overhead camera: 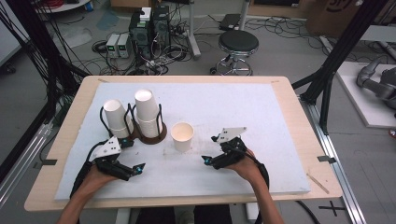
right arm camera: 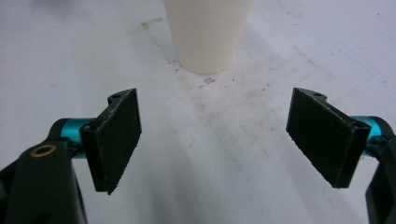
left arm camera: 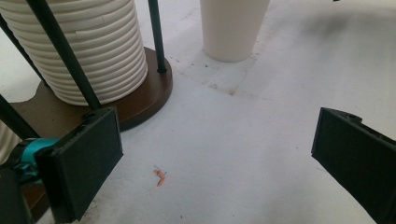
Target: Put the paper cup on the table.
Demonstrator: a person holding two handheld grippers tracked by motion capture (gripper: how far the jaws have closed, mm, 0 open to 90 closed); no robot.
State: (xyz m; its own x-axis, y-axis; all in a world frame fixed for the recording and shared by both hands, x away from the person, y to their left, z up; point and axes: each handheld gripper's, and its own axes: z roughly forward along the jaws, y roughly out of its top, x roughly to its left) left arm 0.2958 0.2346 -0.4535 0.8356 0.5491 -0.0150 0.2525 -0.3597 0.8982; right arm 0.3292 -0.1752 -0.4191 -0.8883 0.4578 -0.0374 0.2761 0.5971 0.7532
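A single white paper cup point(overhead camera: 182, 136) stands upright on the white mat point(overhead camera: 243, 107), just right of a brown-based wire cup holder point(overhead camera: 158, 136). The holder carries two stacks of upturned white cups point(overhead camera: 147, 112), the left stack point(overhead camera: 116, 119) leaning. My left gripper point(overhead camera: 137, 170) rests low at the near left, open and empty, with the holder's base point(left arm camera: 144, 98) and a stack point(left arm camera: 93, 46) close ahead of it. My right gripper point(overhead camera: 208, 156) is near the front, open and empty, pointing at the single cup point(right arm camera: 205, 32), which stands a short way beyond its jaws.
The mat covers most of a wooden table point(overhead camera: 289, 140). A small orange mark point(left arm camera: 160, 177) lies on the mat between my left jaws. Beyond the table's far edge are a black stool point(overhead camera: 238, 44) and computer boxes point(overhead camera: 149, 28) with cables on the floor.
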